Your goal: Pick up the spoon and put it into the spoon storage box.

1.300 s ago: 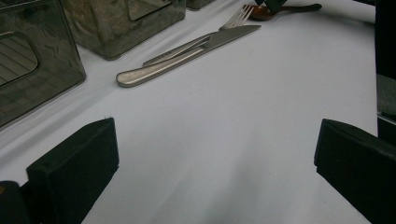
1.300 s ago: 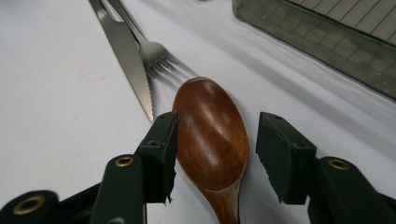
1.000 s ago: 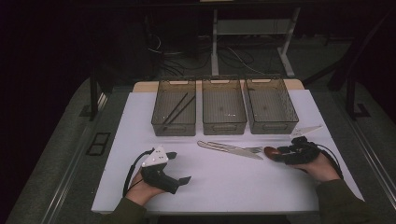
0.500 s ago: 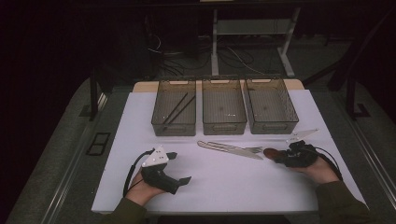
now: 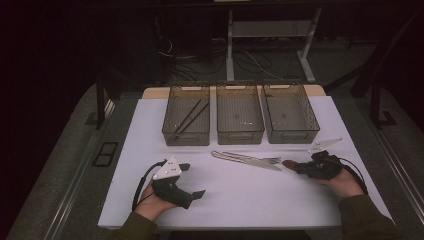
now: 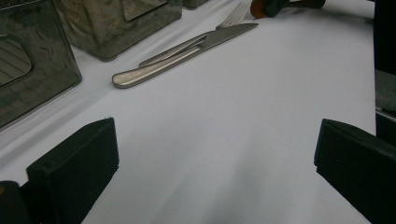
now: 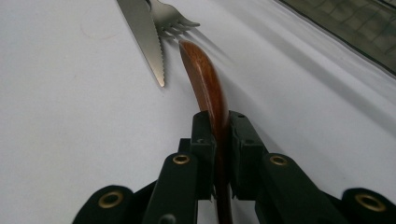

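Observation:
A brown wooden spoon (image 7: 205, 79) lies on the white table sheet (image 5: 240, 200), its bowl (image 5: 289, 163) beside a steel knife (image 5: 250, 160) and fork (image 5: 267, 160). My right gripper (image 7: 219, 130) is shut on the spoon's handle; its jaws have just been closing, and both pads now press the wood. In the high view this right gripper (image 5: 302, 168) rests at the right of the table. My left gripper (image 5: 192, 180) lies at the front left, open, and in its own view the left gripper (image 6: 215, 172) has only bare sheet between its wide jaws.
Three clear bins stand in a row at the back: the left bin (image 5: 170, 112) holds dark chopsticks (image 5: 190, 116), beside a middle bin (image 5: 240, 135) and a right bin (image 5: 292, 136). The knife (image 6: 187, 56) points toward the spoon (image 6: 259, 8). Dark floor surrounds the table.
The right gripper's jaws have drawn together onto the wooden spoon's handle. Both hands have stayed where they were.

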Available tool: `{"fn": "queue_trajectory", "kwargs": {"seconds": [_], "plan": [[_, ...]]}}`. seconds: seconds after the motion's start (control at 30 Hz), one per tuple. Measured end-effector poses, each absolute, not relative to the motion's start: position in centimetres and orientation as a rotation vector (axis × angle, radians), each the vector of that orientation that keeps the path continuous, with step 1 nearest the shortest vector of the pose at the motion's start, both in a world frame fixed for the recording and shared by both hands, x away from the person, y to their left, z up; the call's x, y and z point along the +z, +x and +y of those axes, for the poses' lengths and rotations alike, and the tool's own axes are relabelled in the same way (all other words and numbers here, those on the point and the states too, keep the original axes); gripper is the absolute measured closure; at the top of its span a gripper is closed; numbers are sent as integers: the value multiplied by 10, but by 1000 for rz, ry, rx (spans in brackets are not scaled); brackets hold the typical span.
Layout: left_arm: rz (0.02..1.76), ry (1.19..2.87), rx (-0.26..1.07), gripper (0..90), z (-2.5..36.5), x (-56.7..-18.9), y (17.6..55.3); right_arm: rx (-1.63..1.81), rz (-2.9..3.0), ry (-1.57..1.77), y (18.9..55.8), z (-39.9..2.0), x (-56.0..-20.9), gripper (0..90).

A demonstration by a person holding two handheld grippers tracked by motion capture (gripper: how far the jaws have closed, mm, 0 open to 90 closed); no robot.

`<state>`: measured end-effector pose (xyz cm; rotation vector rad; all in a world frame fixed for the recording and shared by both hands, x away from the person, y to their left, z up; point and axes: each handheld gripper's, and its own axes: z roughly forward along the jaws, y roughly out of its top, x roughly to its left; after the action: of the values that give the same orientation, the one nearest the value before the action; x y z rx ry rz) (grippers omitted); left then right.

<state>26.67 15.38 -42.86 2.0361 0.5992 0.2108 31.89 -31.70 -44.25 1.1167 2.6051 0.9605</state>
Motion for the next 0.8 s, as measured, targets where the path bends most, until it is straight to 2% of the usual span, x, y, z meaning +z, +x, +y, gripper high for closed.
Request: {"fn": "queue_trajectory", "kwargs": {"seconds": [0.8], "plan": [[578, 2030, 194, 0, 157, -431, 270, 1116, 2480, 1198, 318, -329, -415, 821]]}}
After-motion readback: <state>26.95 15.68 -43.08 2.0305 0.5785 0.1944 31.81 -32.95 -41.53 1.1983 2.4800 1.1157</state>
